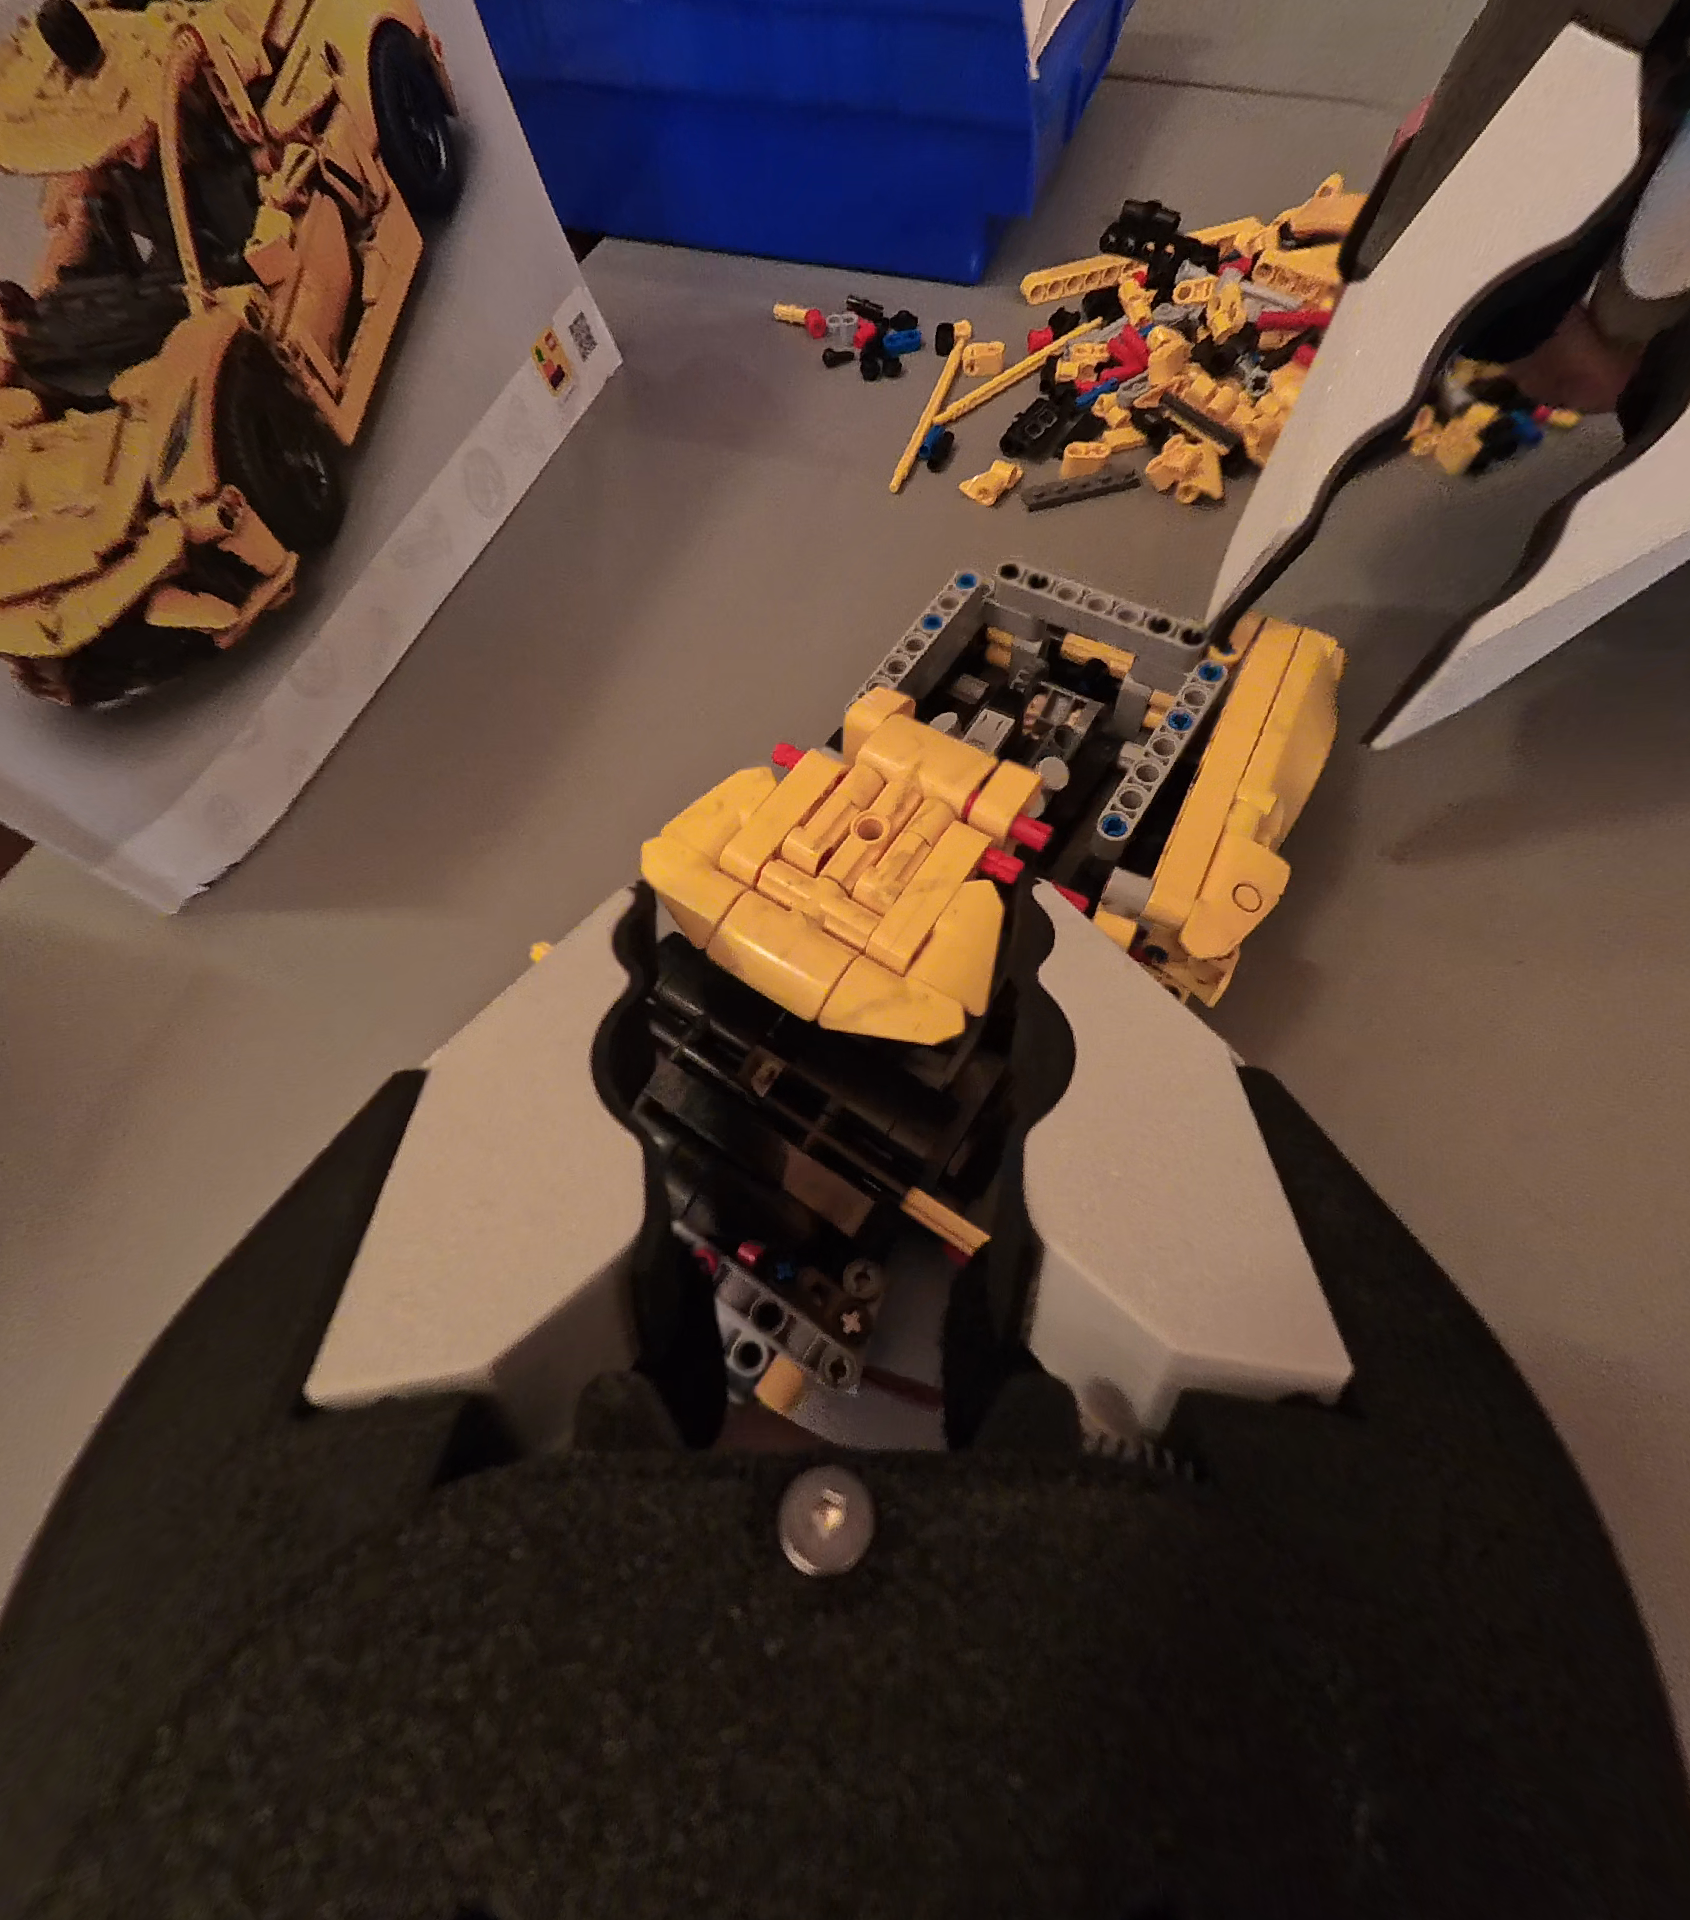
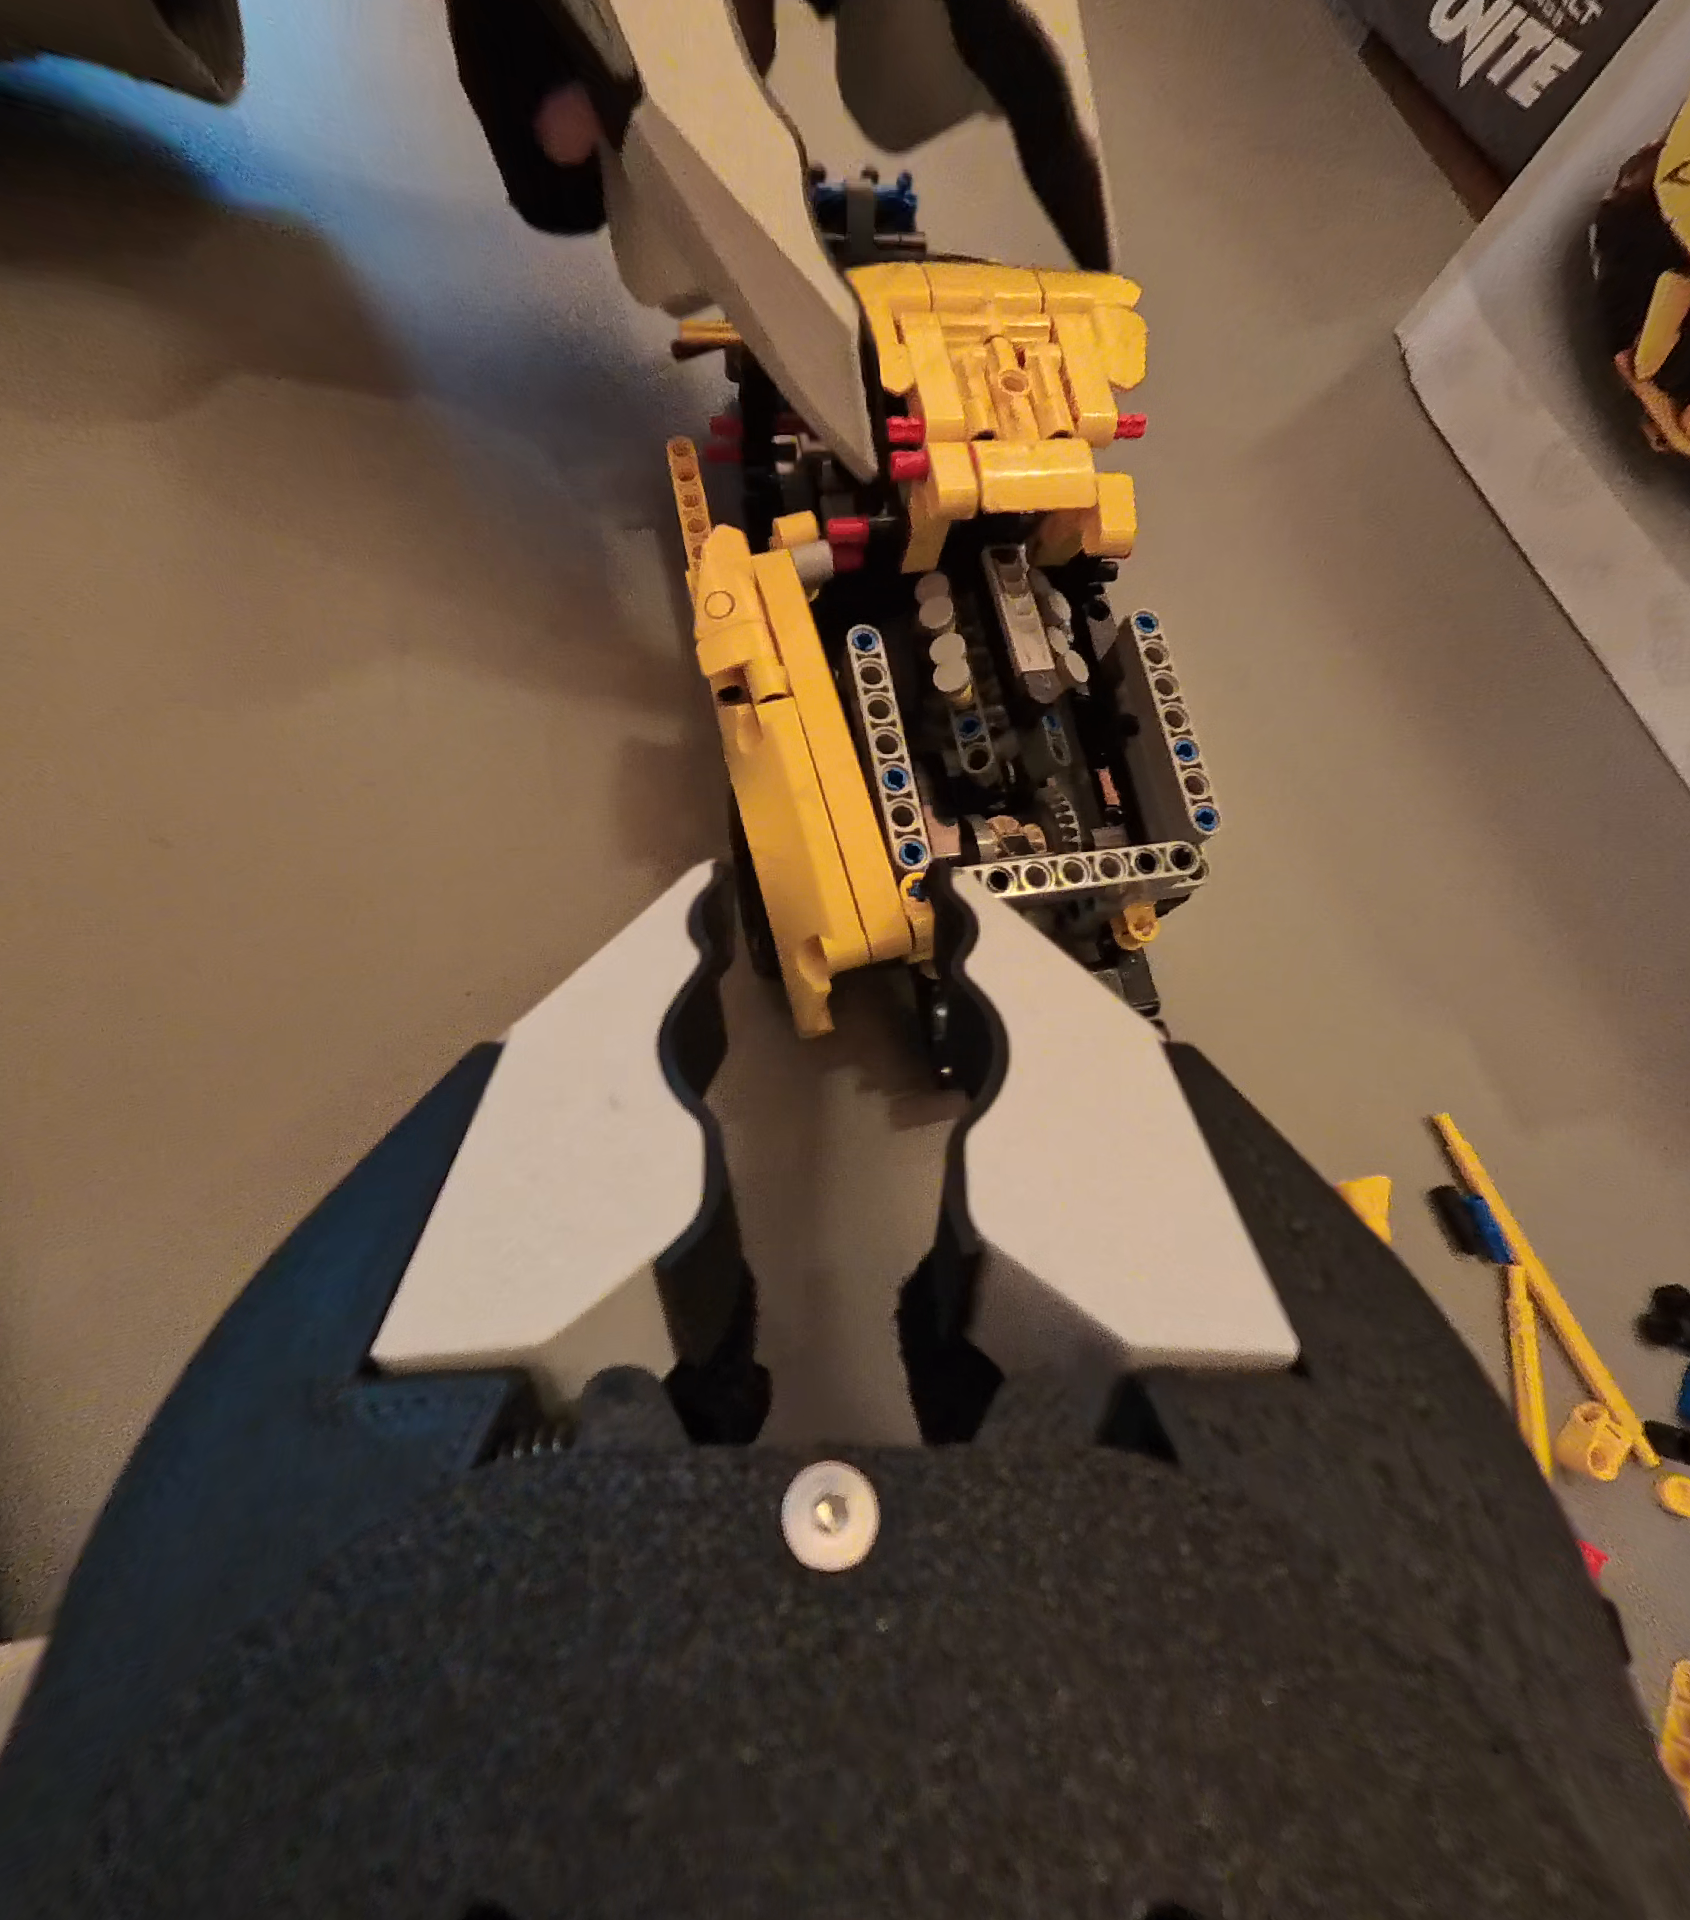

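A partly built yellow and black brick car point(image 1: 872, 831) stands on the grey table point(image 1: 508, 675). My left gripper point(image 1: 833, 902) is shut on its black front end, just under the yellow hood. My right gripper point(image 1: 1300, 677) comes in from the upper right, open. In the right wrist view my right gripper point(image 2: 833, 878) straddles the rear end of the car's yellow side panel point(image 2: 799, 769), with one tip by the grey frame corner. I cannot tell if it touches. The car point(image 2: 1017, 707) and my left gripper point(image 2: 976, 364) at its hood show farther off.
A box printed with a yellow car point(image 1: 197, 416) stands at the left and shows in the right wrist view point(image 2: 1651, 436). A blue bin point(image 1: 768, 125) is at the back. Loose yellow, black, red and blue parts point(image 1: 1163, 353) lie behind the car and also show at the right of the right wrist view point(image 2: 1599, 1382).
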Demonstrator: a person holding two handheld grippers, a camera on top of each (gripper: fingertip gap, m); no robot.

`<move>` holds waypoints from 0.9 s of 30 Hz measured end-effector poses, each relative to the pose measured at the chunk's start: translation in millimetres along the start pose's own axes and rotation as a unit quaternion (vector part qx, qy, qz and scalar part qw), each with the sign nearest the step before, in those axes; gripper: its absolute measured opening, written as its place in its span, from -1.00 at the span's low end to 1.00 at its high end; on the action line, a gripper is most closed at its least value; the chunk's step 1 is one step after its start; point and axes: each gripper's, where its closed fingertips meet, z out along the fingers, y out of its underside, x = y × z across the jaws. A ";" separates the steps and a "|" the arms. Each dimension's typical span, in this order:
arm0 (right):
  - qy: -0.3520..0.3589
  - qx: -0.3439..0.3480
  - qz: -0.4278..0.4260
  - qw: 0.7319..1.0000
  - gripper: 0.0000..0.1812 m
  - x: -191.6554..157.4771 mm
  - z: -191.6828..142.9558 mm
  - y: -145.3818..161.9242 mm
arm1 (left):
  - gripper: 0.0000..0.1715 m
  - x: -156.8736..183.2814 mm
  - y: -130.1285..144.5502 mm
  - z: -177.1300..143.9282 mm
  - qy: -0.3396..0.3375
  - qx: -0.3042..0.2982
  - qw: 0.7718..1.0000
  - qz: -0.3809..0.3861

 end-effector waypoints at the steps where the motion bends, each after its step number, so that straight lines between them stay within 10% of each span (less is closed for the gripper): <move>1: -0.001 -0.001 -0.003 1.000 -0.63 0.0 0.2 -0.8 | -0.19 -1.2 -7.4 -5.7 -0.009 0.007 1.000 0.008; 5: 0.006 0.003 -0.004 1.000 -0.66 6.2 -8.5 -0.5 | -0.41 31.6 -55.0 -25.0 0.037 0.056 0.997 0.050; 9: -0.023 0.021 0.059 0.998 -0.54 2.8 -4.2 9.0 | -0.46 84.0 -32.2 1.0 0.137 -0.061 0.981 0.126; 15: -0.091 0.076 0.167 0.979 -0.39 -11.7 -5.7 -5.2 | -0.52 83.5 3.2 40.8 0.039 -0.103 0.964 0.240; 27: -0.163 0.089 0.112 0.976 -0.21 -64.9 41.4 -58.9 | -0.46 42.1 51.6 -37.7 -0.071 -0.162 0.966 0.189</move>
